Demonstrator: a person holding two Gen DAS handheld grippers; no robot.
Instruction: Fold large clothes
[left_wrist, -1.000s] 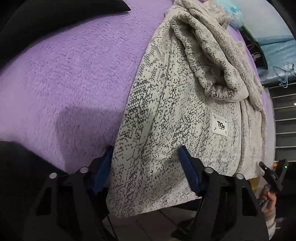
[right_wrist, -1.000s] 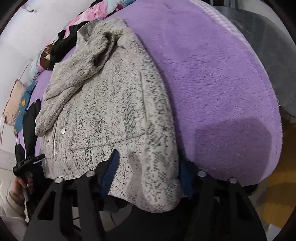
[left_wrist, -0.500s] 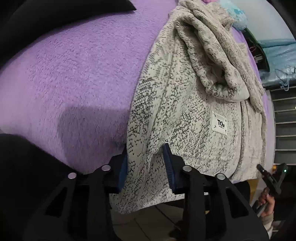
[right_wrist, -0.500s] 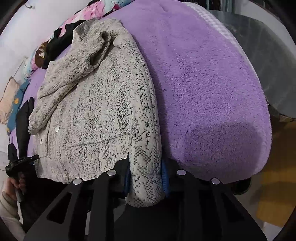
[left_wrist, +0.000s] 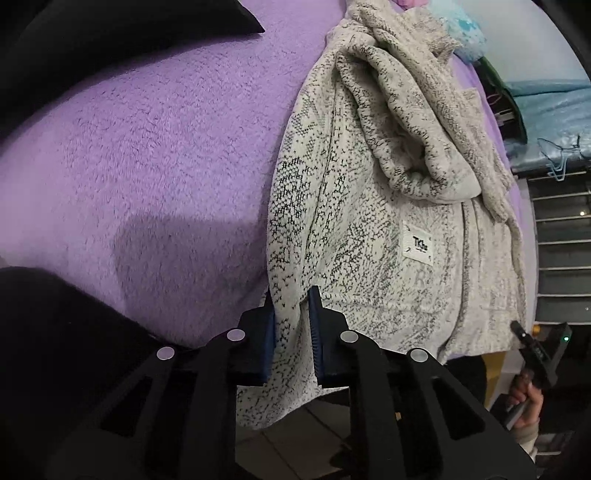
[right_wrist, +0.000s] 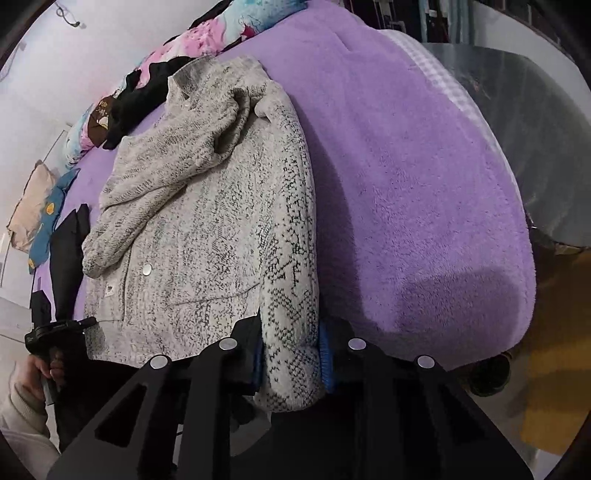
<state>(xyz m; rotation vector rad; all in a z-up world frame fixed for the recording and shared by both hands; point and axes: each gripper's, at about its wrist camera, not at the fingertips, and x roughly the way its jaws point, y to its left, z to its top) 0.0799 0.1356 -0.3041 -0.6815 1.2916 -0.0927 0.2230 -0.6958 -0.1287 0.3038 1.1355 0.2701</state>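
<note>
The grey knit jacket (right_wrist: 207, 236) lies flat on the purple blanket (right_wrist: 406, 184) of the bed, its long axis running from the near edge, where the hem hangs over, to the far end, where the collar and the bunched sleeves sit. Both grippers hold it at the near end, one at each hem corner. The left gripper (left_wrist: 292, 325) has just been closing and now pinches the hem corner at the jacket's left side between its blue pads. The right gripper (right_wrist: 291, 350) has likewise just been closing and clamps the thicker, darker-patterned fold at the right side. So the whole body of the jacket stretches away from both sets of jaws — any fold from here would, I judge, carry the hem up and forward toward the collar, and neither hand is clearly nearer to it.

Counted: one jacket, two grippers, one white label (left_wrist: 417, 244) on the front, one metal snap (right_wrist: 147, 270) visible. At the far end lie a black garment (right_wrist: 144, 92) and some patterned pillows (right_wrist: 221, 26) — their number is hard to tell.
</note>
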